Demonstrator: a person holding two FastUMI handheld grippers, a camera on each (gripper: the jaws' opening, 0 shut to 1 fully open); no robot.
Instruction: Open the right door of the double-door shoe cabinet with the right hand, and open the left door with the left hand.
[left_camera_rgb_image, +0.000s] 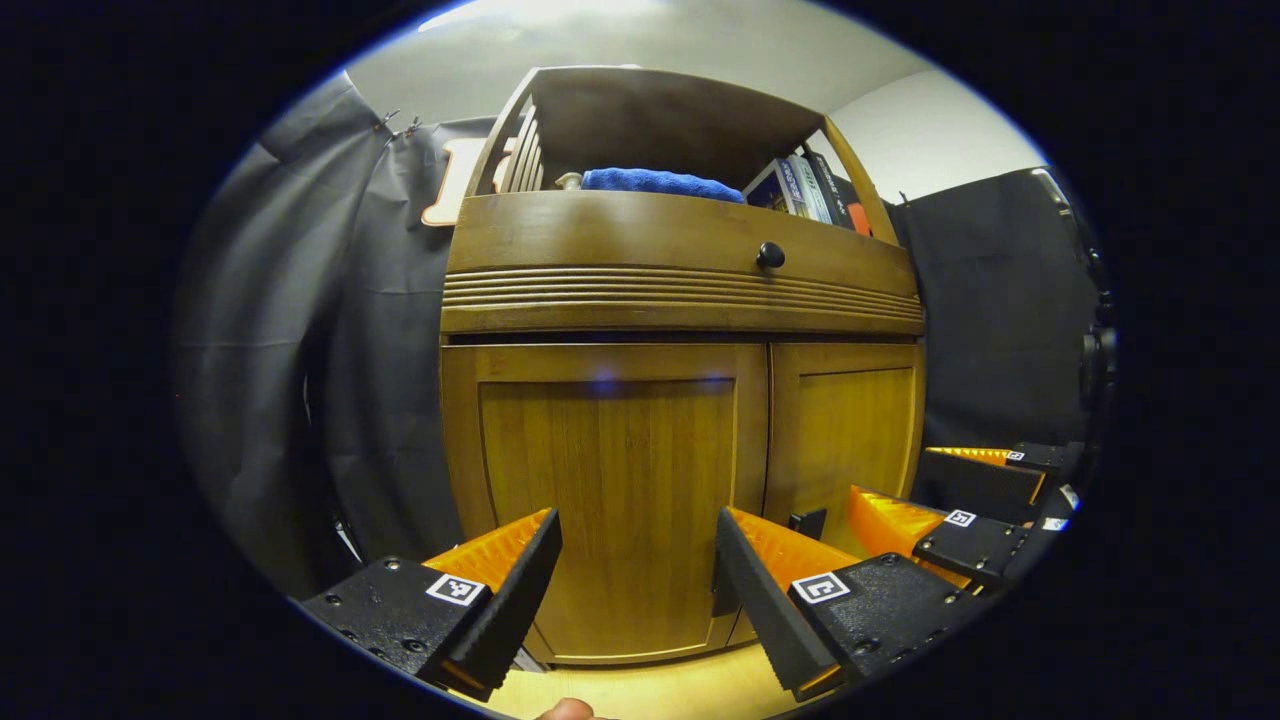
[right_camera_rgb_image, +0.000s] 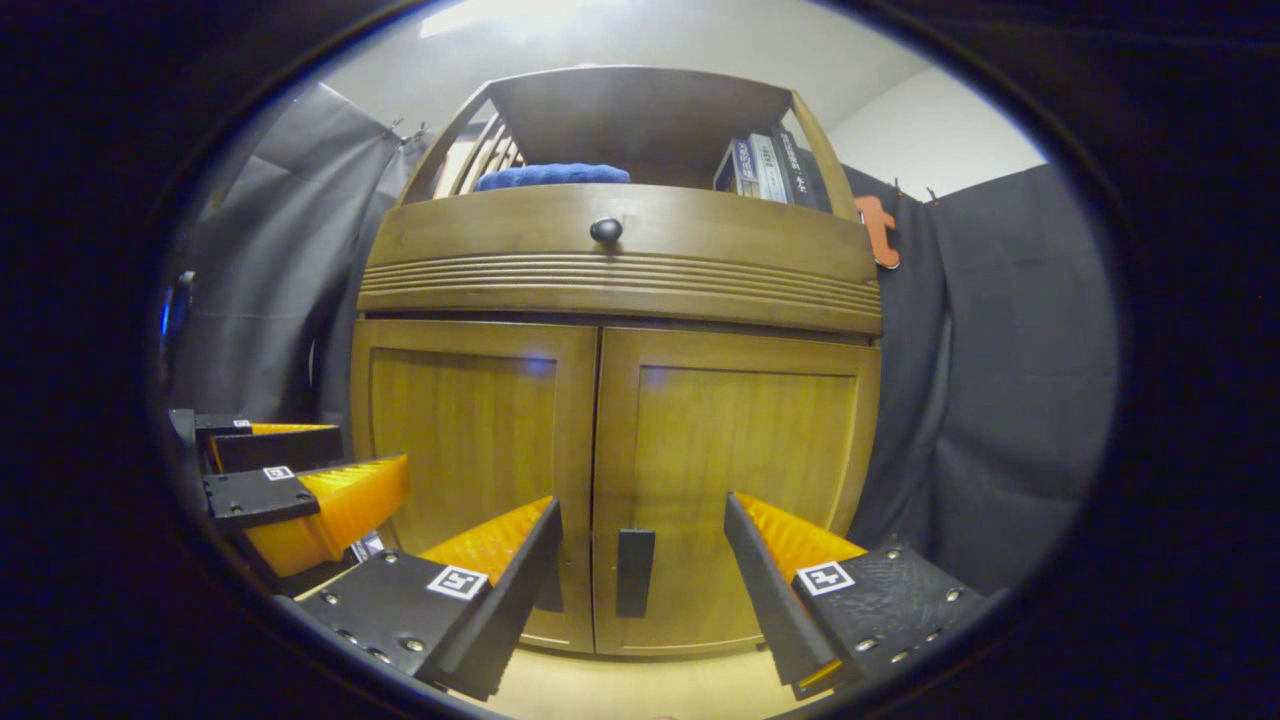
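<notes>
The wooden shoe cabinet stands right in front, both lower doors closed. In the left gripper view the left door faces my open left gripper, whose right finger covers most of that door's dark handle. The right door and its handle lie further right, near the right gripper. In the right gripper view my open right gripper brackets the right door's handle without touching it. The right door and left door meet at the centre seam. The left gripper hovers at the left.
Above the doors runs a drawer with a round black knob. The open shelf on top holds a blue towel and a few books. Black cloth walls flank the cabinet. A light wooden floor lies below.
</notes>
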